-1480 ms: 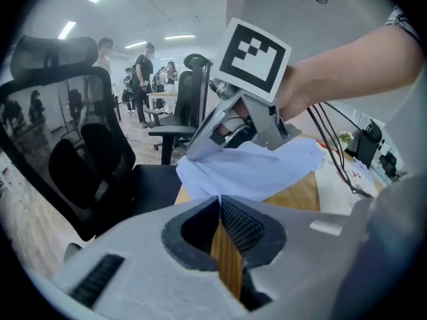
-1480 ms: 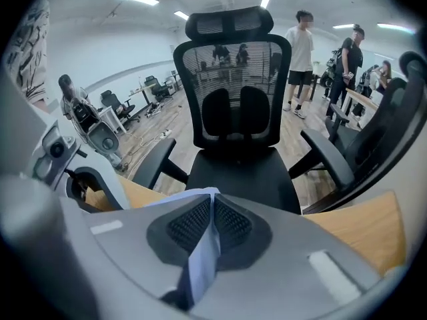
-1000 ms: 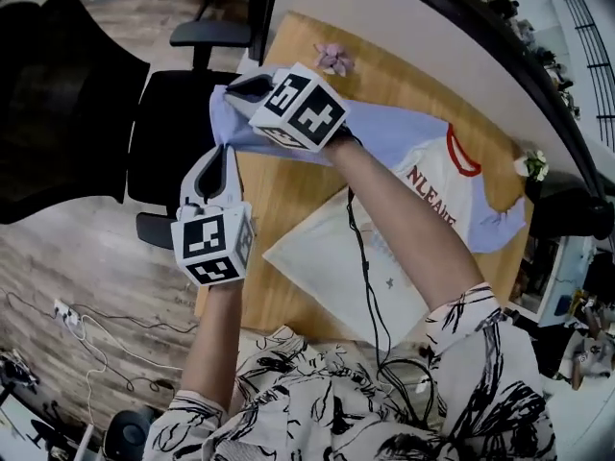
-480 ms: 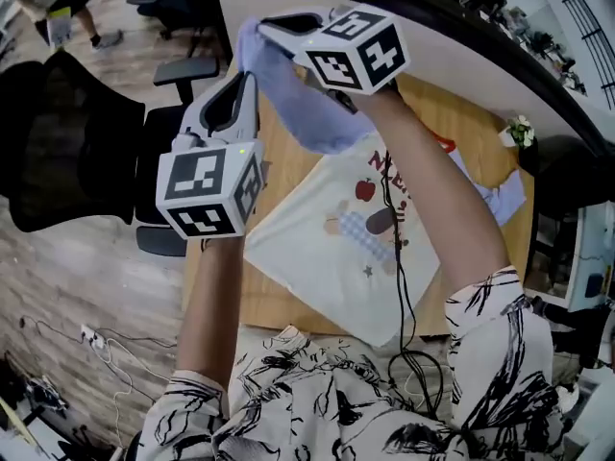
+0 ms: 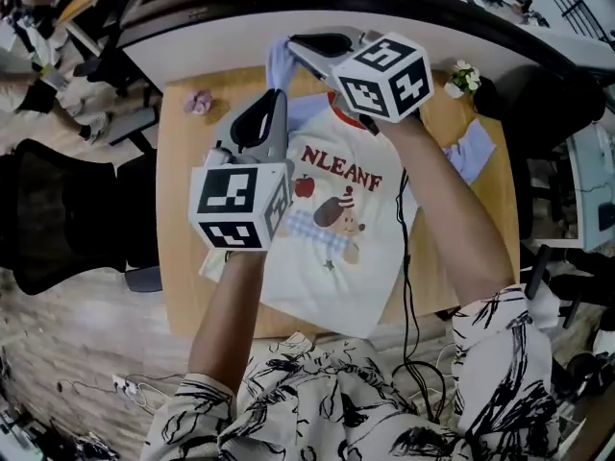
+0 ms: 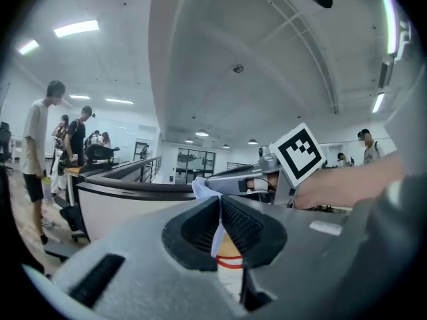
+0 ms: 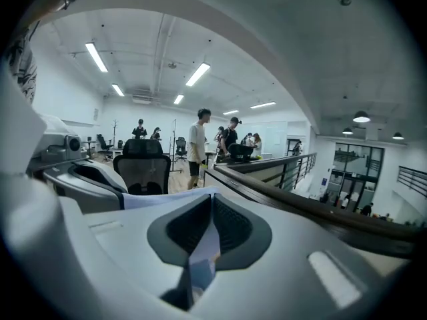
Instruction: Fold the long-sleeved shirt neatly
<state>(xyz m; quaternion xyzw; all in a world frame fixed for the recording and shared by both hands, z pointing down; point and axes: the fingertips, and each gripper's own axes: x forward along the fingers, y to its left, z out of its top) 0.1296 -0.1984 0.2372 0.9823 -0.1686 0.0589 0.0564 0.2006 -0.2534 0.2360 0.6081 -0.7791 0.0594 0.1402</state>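
A white shirt (image 5: pixel 336 257) with lavender long sleeves, a red collar and a cartoon print lies face up on the wooden table (image 5: pixel 178 248). My left gripper (image 5: pixel 277 96) is raised over the shirt's left shoulder, shut on a strip of lavender sleeve (image 6: pixel 215 235). My right gripper (image 5: pixel 288 44) is just beyond it, also shut on that sleeve (image 5: pixel 279 63), which hangs lifted between them. In the left gripper view the right gripper (image 6: pixel 233 182) sits close ahead. Lavender cloth (image 7: pixel 203 249) is pinched in the right gripper (image 7: pixel 212 209). The other sleeve (image 5: pixel 471 152) lies flat at the right.
A pink flower-like item (image 5: pixel 199 101) lies at the table's far left corner and a small white flower (image 5: pixel 464 75) at the far right. A dark curved counter (image 5: pixel 192 12) borders the far side. A black office chair (image 5: pixel 58 219) stands left. Several people (image 6: pixel 40 145) stand in the background.
Both grippers have risen and carried the lavender sleeve from one end of the table across to the shirt's collar area. The shirt's printed front now lies spread out below them.
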